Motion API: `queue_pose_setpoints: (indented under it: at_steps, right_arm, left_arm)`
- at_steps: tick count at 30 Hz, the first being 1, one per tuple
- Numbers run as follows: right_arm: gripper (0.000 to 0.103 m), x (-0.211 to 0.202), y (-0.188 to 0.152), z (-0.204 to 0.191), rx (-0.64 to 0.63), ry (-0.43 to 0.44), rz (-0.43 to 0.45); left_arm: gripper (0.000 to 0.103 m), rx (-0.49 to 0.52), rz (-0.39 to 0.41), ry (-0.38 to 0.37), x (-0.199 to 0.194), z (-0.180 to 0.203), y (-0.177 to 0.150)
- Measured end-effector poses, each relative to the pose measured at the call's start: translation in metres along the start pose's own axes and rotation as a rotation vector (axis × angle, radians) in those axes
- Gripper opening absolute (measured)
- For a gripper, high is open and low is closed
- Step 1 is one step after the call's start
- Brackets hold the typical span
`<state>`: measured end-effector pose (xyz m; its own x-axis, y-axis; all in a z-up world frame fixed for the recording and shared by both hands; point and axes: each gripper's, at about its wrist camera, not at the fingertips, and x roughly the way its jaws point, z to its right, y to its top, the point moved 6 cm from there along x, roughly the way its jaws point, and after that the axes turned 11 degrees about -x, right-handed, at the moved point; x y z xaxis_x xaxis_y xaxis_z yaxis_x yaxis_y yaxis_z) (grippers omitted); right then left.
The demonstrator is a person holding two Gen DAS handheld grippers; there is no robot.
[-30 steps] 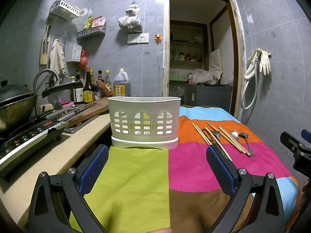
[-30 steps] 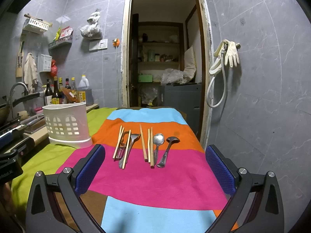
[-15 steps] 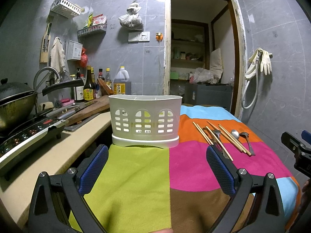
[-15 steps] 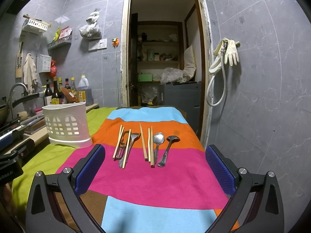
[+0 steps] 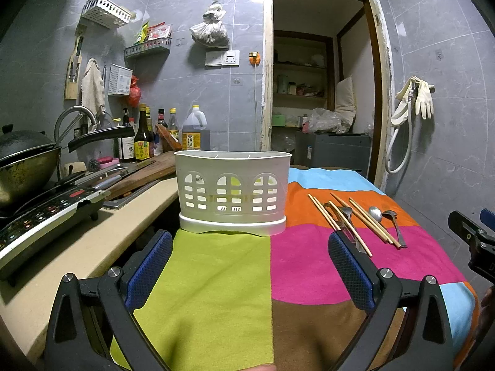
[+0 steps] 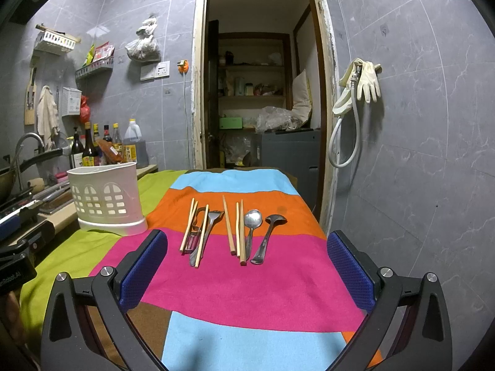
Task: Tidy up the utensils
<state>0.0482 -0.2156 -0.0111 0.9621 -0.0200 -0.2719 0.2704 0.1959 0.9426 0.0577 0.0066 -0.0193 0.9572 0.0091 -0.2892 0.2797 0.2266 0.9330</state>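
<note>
Hovering wide open, empty, the left gripper [image 5: 250, 266] is facing the white slotted plastic utensil caddy [image 5: 232, 192], which is standing upright on the multicolour striped cloth [image 6: 253, 281]. Right gripper [image 6: 247, 270] is gaping wide too, holding nothing. Just right of the caddy, wooden chopsticks [image 6: 229, 225], a steel fork [image 6: 208, 228] and two steel spoons [image 6: 252, 222] are lying side by side on the orange and pink stripes.

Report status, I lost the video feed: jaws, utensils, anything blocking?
Left gripper and right gripper: jaws open, empty. Chopsticks, fork, spoons lying on the cloth; none seen in the basket. Nothing blocking.
</note>
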Motion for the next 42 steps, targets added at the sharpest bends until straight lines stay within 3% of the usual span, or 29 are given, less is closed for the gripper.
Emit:
queue_pose_setpoints:
  at_steps: [34,42]
  right_arm:
    - [0.103,0.011,-0.009,-0.002,0.009,0.008,-0.027]
    - [0.103,0.022,0.003,0.009,-0.025,0.013,-0.017]
  left_arm:
    - [0.099,0.002,-0.023,0.015,0.01,-0.006,-0.007]
    - [0.099,0.043,-0.001,-0.015,0.025,0.009,0.017]
